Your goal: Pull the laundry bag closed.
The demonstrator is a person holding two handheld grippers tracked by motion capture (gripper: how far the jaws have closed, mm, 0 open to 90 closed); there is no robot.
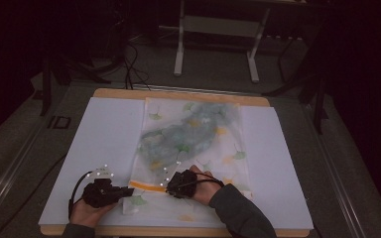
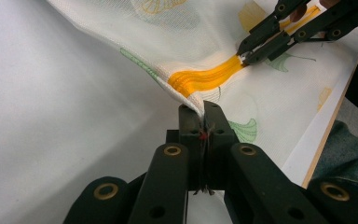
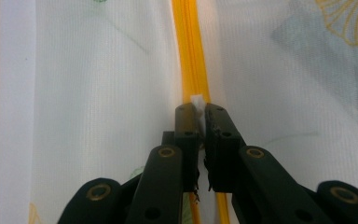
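Observation:
A white mesh bag point(image 1: 193, 134) printed with yellow and green leaves lies on the white board point(image 1: 104, 139), with a grey-green garment point(image 1: 188, 131) showing through it. An orange zipper point(image 2: 205, 78) runs along its near end. My left gripper point(image 2: 204, 108) is shut on the bag's corner at the zipper's end and lifts the mesh a little. My right gripper point(image 3: 197, 109) is shut on the white zipper pull point(image 3: 197, 100), with the orange zipper point(image 3: 191, 51) stretching away ahead of it. In the high view the left gripper point(image 1: 129, 191) and right gripper point(image 1: 171, 187) sit close together at the bag's near edge.
The board rests on a wooden table whose edge point(image 1: 178, 232) runs along the front. Beyond the table, a white frame's legs point(image 1: 179, 49) and dark cables point(image 1: 134, 64) stand on the grey floor. A sleeve point(image 1: 238, 210) lies over the bag's near right part.

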